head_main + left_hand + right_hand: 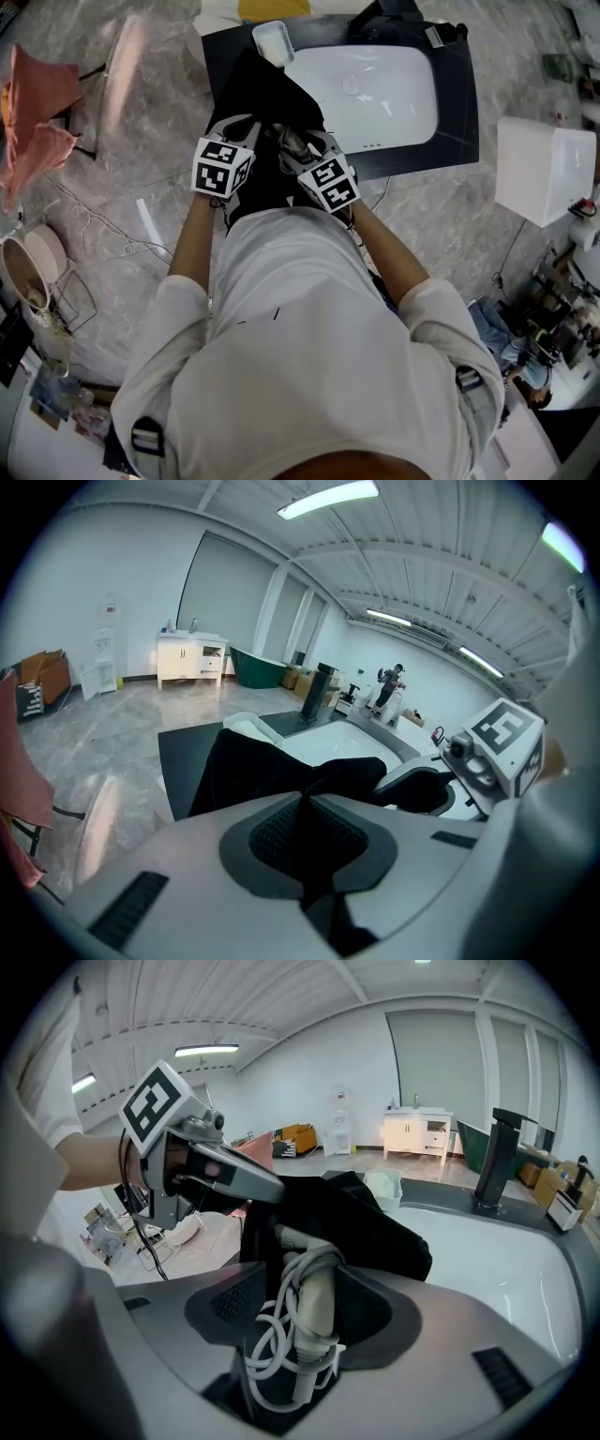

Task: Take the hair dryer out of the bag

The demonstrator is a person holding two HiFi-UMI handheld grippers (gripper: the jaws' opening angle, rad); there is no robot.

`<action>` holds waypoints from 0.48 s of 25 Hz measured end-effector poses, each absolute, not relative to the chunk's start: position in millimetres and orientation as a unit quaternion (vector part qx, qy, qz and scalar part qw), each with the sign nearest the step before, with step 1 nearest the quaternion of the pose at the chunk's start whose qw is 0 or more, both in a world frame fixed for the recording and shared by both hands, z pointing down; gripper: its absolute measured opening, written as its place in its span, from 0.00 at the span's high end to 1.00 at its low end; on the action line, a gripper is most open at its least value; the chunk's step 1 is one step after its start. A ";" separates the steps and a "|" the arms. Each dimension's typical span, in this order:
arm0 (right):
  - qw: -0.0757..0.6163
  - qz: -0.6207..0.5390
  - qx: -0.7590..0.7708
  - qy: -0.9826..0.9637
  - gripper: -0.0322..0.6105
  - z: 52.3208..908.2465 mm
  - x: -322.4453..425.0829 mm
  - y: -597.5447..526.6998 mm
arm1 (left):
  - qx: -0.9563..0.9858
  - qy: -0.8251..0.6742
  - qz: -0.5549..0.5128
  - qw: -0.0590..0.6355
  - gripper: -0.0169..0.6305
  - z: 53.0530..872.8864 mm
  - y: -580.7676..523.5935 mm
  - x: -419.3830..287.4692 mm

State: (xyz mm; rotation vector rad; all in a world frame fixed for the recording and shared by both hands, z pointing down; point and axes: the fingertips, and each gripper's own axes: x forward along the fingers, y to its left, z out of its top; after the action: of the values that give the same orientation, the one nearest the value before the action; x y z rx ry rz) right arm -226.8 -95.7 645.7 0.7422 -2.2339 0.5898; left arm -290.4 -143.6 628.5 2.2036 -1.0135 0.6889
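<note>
Glossy white basin (pixel 375 103) behind limp black bag (pixel 255 98).

Grey marble floor (pixel 450 216), ceiling strip lights (pixel 328 497)

The bag (pixel 255 98) sits on the surface (pixel 459 112) at the left rim of the sink (pixel 375 94), with a small dish (pixel 273 42) at the sink's far left corner and the tap (pixel 384 19) behind the sink. Near the sink's front left corner the left tool (pixel 305 803) pinches the bag's edge. Beside it, the hair dryer (pixel 317 1321), cord wound round it, stands between the right tool's (pixel 298 1288) parted jaws, its far end in the bag.
</note>
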 end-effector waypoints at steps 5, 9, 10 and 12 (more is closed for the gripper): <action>0.362 0.246 0.310 -0.844 0.55 662.1 -238.3 -104.6 | 0.845 -0.358 0.248 0.312 0.92 630.9 -142.3 -289.7; 0.378 0.250 0.334 -0.826 0.54 673.6 -241.6 -113.7 | 0.855 -0.335 0.248 0.310 0.92 633.2 -142.8 -290.4; 0.383 0.254 0.338 -0.821 0.54 677.6 -241.3 -114.3 | 0.857 -0.330 0.248 0.309 0.92 633.9 -142.9 -290.0; 0.393 0.261 0.343 -0.813 0.53 685.7 -240.0 -114.5 | 0.860 -0.320 0.249 0.308 0.92 634.4 -142.8 -288.8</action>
State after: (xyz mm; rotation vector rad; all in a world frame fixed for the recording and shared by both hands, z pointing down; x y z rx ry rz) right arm -240.0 -114.5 685.7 0.8709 -2.0626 0.6618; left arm -288.8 -142.8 634.4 2.2744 -0.8462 0.6595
